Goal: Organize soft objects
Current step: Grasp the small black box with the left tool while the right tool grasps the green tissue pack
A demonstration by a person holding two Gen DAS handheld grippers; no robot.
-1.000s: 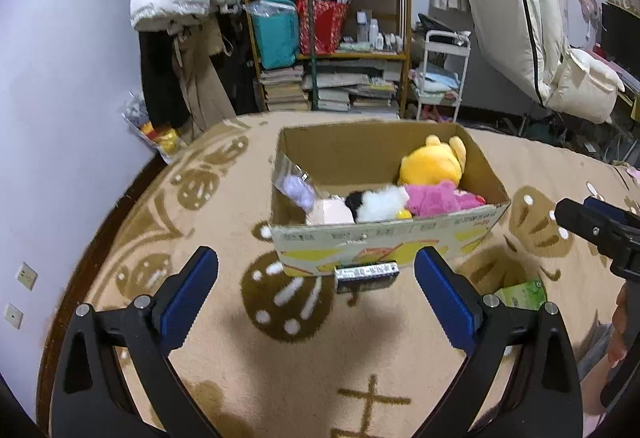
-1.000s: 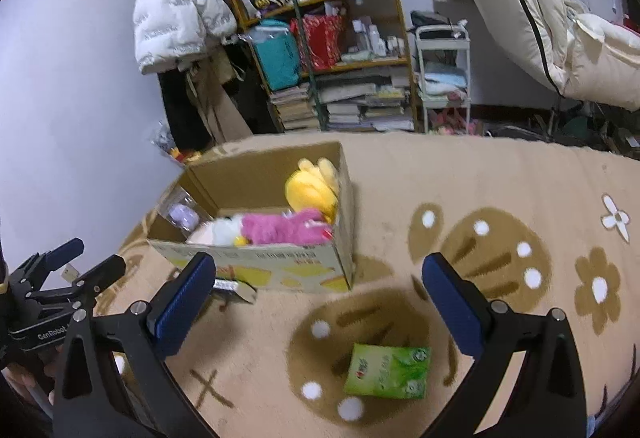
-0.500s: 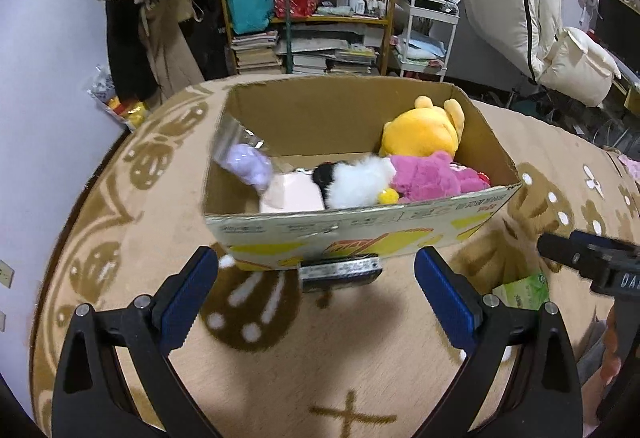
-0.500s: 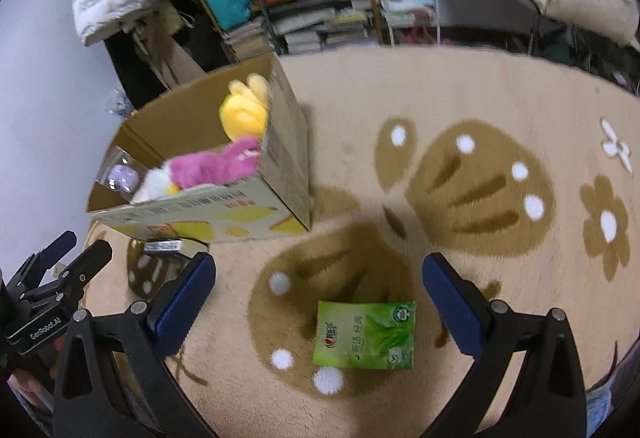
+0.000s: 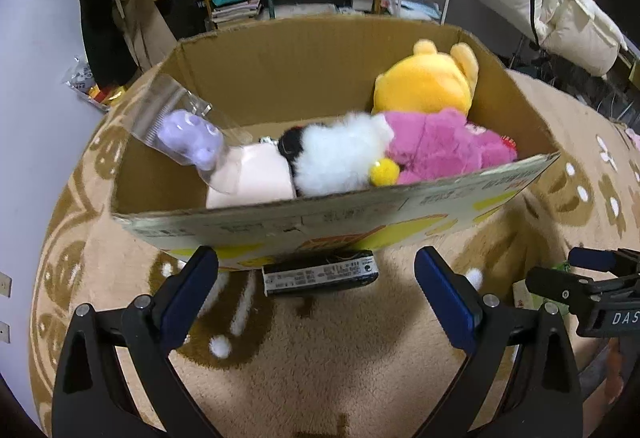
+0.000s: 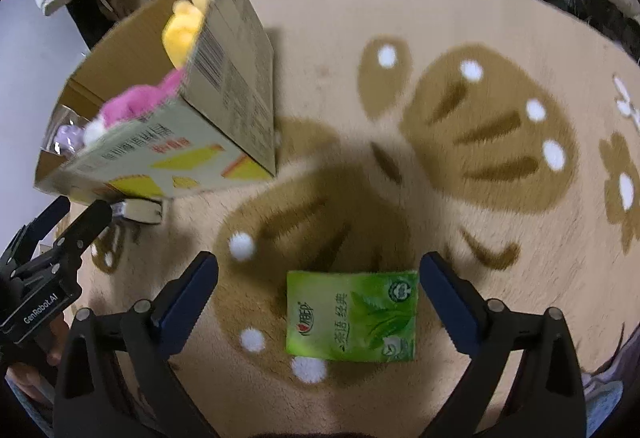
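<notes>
Ideally the right gripper [image 6: 318, 292], its jaws wide apart around the green tissue pack [image 6: 351, 316] on the rug [image 6: 460, 38], should descend squarely before closing, while the equally open left gripper [image 5: 316, 292] waits by the cardboard box [image 5: 320, 216].

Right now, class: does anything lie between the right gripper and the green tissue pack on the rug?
Nothing visible does. The green tissue pack lies flat on the rug, directly between the open jaws of the right gripper.
</notes>
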